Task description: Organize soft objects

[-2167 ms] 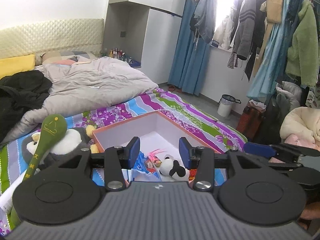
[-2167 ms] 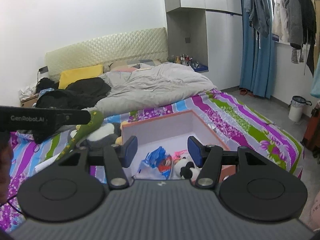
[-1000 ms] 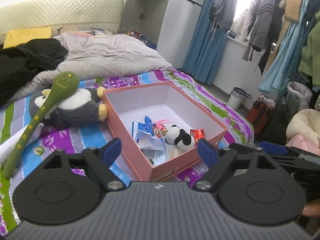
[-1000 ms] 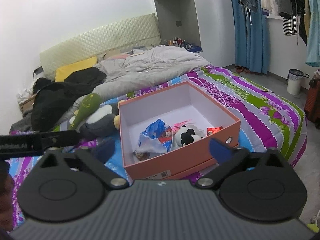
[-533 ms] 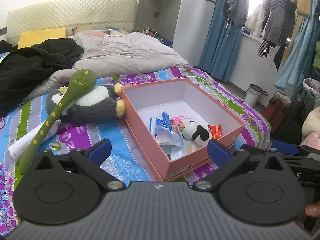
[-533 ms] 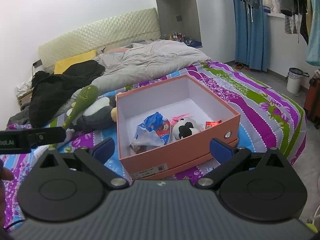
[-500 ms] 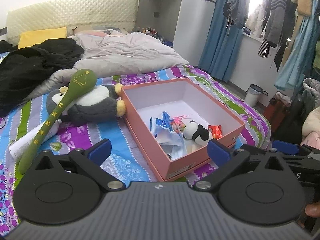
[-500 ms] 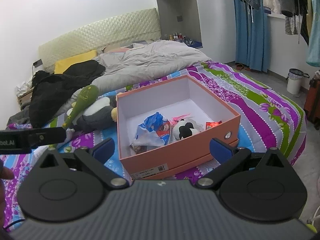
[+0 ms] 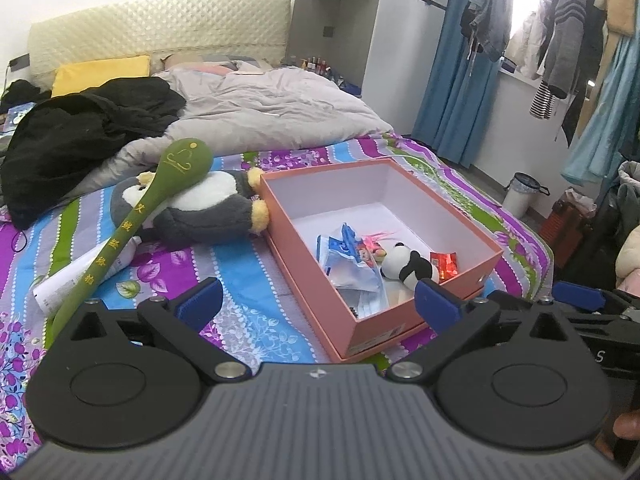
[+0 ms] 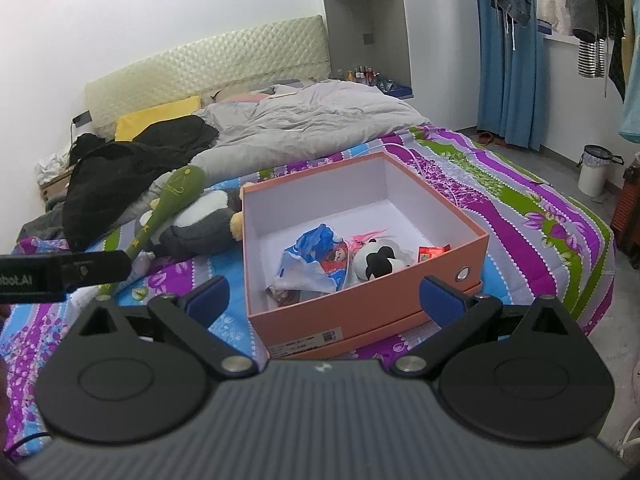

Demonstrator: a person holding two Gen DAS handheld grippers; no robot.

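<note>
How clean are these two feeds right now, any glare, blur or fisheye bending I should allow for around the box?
Left wrist view: the window at top right is blown out, the hanging clothes beside it dark against it; the pink box and panda toy are sharp. Right wrist view: even light, no glare; the box is crisp, and walls and bed edges bow near the frame edges.

Both grippers were narrow and close over the pink box [image 9: 420,248] before. Now the left gripper [image 9: 318,300] and the right gripper [image 10: 324,294] stand wide apart, empty, drawn back from the box.
</note>
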